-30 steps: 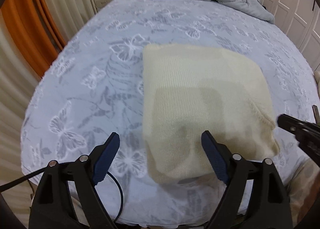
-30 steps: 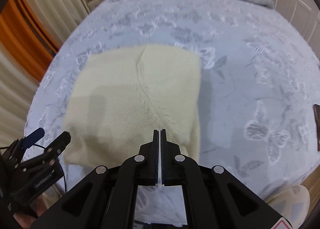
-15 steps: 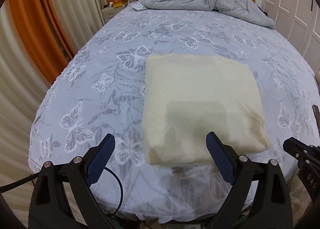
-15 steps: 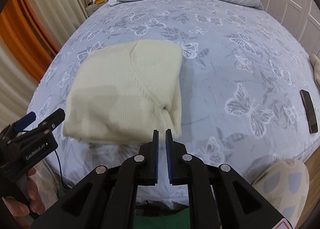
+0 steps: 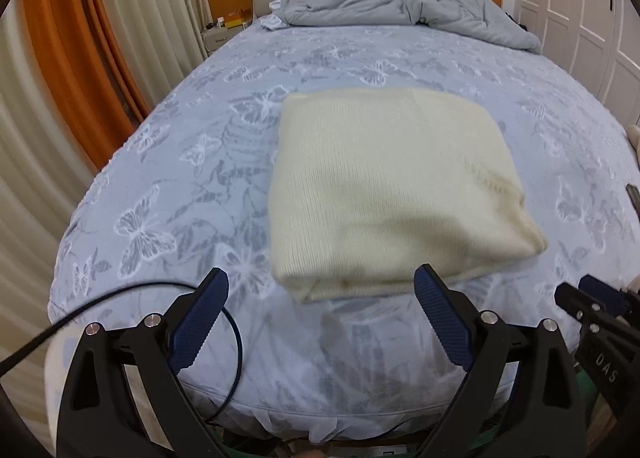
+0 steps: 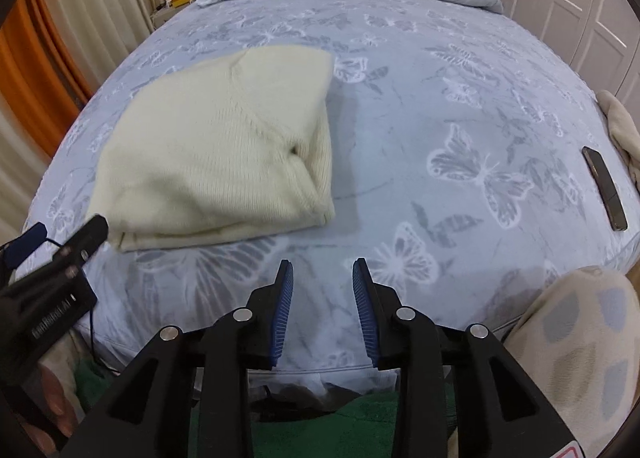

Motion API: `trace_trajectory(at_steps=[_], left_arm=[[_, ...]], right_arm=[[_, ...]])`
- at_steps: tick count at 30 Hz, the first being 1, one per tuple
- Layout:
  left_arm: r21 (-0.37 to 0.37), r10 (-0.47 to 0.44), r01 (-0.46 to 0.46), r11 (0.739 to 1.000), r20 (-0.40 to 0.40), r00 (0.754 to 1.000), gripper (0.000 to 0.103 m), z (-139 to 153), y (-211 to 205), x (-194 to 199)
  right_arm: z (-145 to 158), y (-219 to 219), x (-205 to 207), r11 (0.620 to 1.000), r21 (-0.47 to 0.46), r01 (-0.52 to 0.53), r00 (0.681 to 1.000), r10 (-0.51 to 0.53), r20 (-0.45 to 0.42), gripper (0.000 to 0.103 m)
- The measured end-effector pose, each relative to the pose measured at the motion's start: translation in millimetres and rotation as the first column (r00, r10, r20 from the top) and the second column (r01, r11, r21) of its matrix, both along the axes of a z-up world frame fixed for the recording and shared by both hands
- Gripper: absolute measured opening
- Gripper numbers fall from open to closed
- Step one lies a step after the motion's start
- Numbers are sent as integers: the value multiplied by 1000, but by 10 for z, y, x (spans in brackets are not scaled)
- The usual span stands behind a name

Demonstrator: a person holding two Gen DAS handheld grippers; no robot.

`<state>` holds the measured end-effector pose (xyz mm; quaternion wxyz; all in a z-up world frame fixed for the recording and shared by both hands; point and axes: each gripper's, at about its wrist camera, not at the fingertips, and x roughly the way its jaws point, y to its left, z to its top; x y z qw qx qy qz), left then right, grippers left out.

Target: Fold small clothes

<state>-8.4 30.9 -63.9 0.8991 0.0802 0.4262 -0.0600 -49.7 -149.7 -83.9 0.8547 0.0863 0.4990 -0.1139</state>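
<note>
The cream knitted sweater (image 5: 392,185), folded into a thick square, is lying flat on the butterfly-print bed (image 6: 460,105), so I am gripping nothing: my left tongs (image 5: 320,298) are gaping wide just short of its near edge, my right tongs (image 6: 322,282) are opening, empty. Bare sheet is lying open beyond the sweater's right edge.

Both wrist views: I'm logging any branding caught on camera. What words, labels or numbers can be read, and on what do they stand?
"DAS": white letters on the black body of the right gripper, at the left wrist view's right edge; probably part of a longer word.
White lettering on the left gripper body in the right wrist view: too blurred to read.
Red-and-white sticker on the right gripper's base: cut off, unreadable.
</note>
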Motion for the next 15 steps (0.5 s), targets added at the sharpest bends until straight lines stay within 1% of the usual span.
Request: trace_trajectory(at_steps=[2, 5, 11, 15], left_arm=[[-9, 6, -6, 1000, -16, 1000, 92, -83, 9, -17], [-3, 12, -12, 1000, -23, 1000, 92, -178, 29, -31], [-24, 37, -38, 999, -41, 998, 92, -260, 105, -33], [-25, 48, -49, 998, -28, 998, 92, -275, 134, -41]], right_arm=[[-51, 30, 1, 1000, -5, -2, 1000, 2, -9, 32], [-114, 77, 5, 1000, -9, -2, 1000, 1, -19, 32], [-165, 152, -2, 999, -34, -11, 1000, 11, -17, 32], [-179, 180, -5, 999, -39, -7, 1000, 6, -17, 32]])
